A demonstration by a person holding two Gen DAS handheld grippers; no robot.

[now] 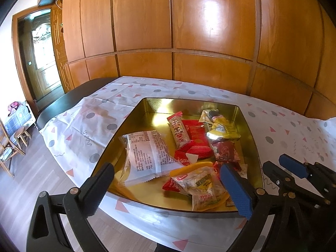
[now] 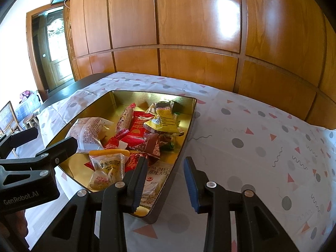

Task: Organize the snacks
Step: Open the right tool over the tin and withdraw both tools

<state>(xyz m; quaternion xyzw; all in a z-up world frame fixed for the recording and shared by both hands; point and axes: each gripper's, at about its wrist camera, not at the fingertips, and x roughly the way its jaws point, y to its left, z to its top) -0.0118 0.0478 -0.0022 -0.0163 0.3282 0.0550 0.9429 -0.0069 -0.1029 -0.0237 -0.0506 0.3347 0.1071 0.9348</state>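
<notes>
Patterned tablecloth (image 2: pixel 262 138) holds the full snack tin (image 1: pixel 251 138); left tongs (image 1: pixel 168 191) spread wide, empty, over it. Right tongs (image 2: pixel 166 180), half-open and empty, straddle its near wall; sorting looks nearly done, next probably withdrawing.

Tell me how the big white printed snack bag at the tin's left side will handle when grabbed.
The white printed snack bag looks puffy and crinkled, so it will probably squash and flex. Its glossy film may slip between pads. It likely weighs little for its bulk and should slide across the gold tin.
</notes>
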